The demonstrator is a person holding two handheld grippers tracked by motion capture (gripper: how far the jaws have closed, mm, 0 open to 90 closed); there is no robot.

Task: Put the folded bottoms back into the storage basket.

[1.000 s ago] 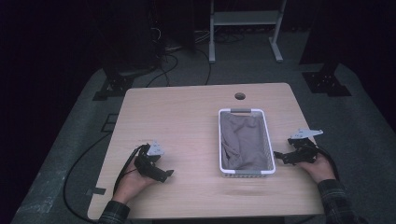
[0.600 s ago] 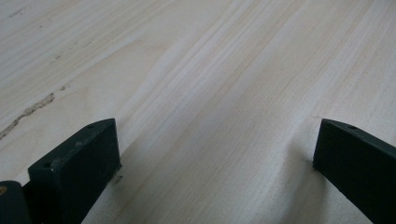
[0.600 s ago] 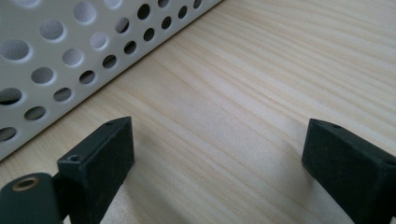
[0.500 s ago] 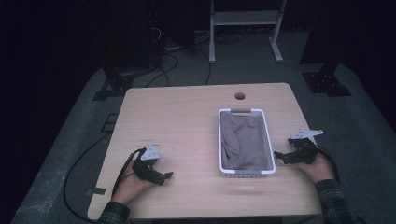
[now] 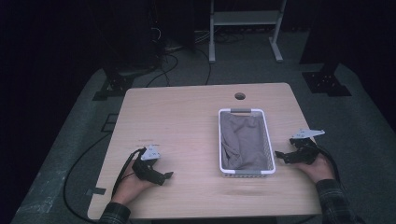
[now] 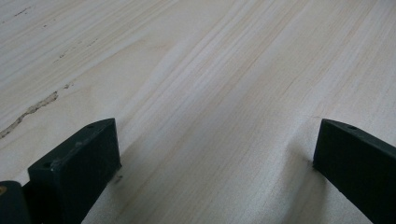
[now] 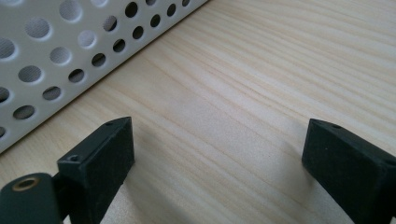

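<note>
1. You held the right gripper [image 5: 283, 155] low over the pale wooden table [image 5: 187, 121], just beside the right long wall of the white perforated plastic basket [image 5: 270, 154]. Its jaws stood spread wide with nothing between them, and the right gripper view showed bare wood there, with the basket's holed wall [image 7: 51, 65] close at one side.

2. The crumpled grey-brown cloth [image 5: 243, 140] lay inside the basket, bunched toward its near end. Neither gripper touched it.

3. Your left gripper [image 5: 163, 177] sat well to the left of the basket, near the table's front edge, jaws likewise released and empty over bare wood [image 6: 210, 93].

4. Judging from this, the first risk was the basket wall. If you had swung the right gripper straight toward the cloth without lifting, a jaw would likely have struck the wall and shoved the light basket leftward.

5. A second risk was a jaw tip catching in one of the round holes, which could have tipped or dragged the basket.

6. With the left gripper so far from the basket, nothing braced it; any pull on the cloth might have lifted the basket along, particularly where the fabric pressed against the walls.

7. A shallow pinch on a loose fold could have slipped, leaving the cloth half draped over the rim.

8. The trailing cable [image 5: 119, 175] left of the basket could have snagged on the table edge.
</note>
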